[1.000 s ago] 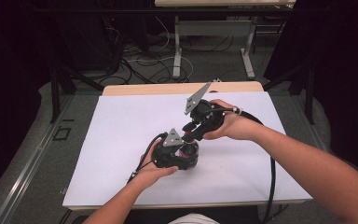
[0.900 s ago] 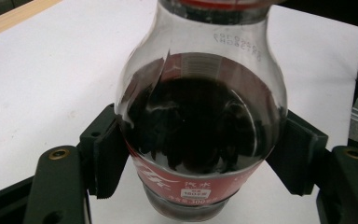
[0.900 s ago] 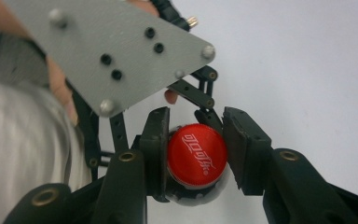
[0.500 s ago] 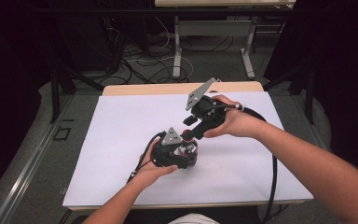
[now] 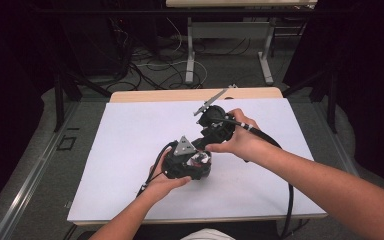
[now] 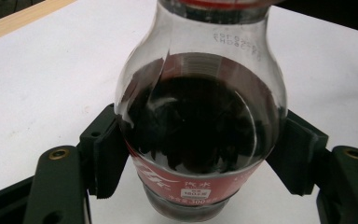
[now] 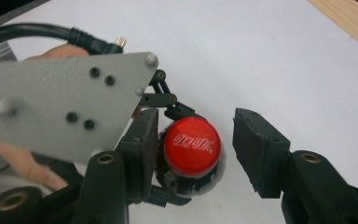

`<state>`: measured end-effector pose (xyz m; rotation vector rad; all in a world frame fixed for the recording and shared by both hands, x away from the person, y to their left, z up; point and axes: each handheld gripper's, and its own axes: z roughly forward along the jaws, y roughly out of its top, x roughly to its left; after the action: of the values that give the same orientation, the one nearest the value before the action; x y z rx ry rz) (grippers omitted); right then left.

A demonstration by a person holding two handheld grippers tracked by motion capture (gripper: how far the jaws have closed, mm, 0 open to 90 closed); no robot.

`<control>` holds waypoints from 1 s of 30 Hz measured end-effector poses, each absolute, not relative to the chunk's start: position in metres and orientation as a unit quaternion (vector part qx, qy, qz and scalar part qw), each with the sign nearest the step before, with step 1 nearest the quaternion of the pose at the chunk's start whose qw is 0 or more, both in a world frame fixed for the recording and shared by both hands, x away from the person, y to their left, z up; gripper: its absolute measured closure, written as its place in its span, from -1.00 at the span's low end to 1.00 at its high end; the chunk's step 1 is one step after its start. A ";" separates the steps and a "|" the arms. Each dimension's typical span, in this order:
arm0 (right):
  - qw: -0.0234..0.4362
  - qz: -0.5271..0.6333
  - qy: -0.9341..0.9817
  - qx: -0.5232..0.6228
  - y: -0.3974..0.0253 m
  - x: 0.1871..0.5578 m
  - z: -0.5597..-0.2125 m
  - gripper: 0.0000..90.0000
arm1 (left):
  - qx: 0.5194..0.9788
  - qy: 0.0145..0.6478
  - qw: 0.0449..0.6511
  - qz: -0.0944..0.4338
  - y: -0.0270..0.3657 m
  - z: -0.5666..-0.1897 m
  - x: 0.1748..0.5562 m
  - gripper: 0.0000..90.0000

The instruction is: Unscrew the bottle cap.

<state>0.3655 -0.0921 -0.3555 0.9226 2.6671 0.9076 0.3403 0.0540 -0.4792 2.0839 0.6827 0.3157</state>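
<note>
While left tongs [image 6: 200,154] clamp the bottle [image 6: 200,135] (dark cola), right tongs [image 7: 193,154] straddle its cap [image 7: 192,146].

A lab: dark curtains, floor cables [image 5: 155,67] and a white-covered test table [image 5: 130,145]

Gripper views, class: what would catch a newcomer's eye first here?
A small bottle of dark drink stands on the white table, clamped at its sides by the left gripper. Its red cap sits between the open jaws of the right gripper, seen from above.
</note>
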 end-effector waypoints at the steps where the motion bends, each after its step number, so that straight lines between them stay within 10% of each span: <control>1: 0.083 0.300 0.895 0.319 -0.092 0.366 -0.355 0.16 | 0.841 0.277 0.446 0.132 0.054 -0.479 0.340 -0.33; 12: 0.064 0.288 0.906 0.303 -0.088 0.373 -0.358 0.36 | 0.845 0.274 0.442 0.126 0.056 -0.480 0.341 -0.33; 25: 0.012 0.274 0.962 0.018 -0.093 0.394 -0.353 0.36 | 0.853 0.253 0.442 0.115 0.056 -0.477 0.339 -0.33; 30: 0.029 0.274 0.961 0.019 -0.094 0.394 -0.353 0.02 | 0.845 0.266 0.447 0.120 0.056 -0.479 0.342 -0.33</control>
<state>0.3942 -0.0939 -0.3526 0.0575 2.9653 0.8456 0.3416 0.0564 -0.4788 2.0927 0.6596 0.2962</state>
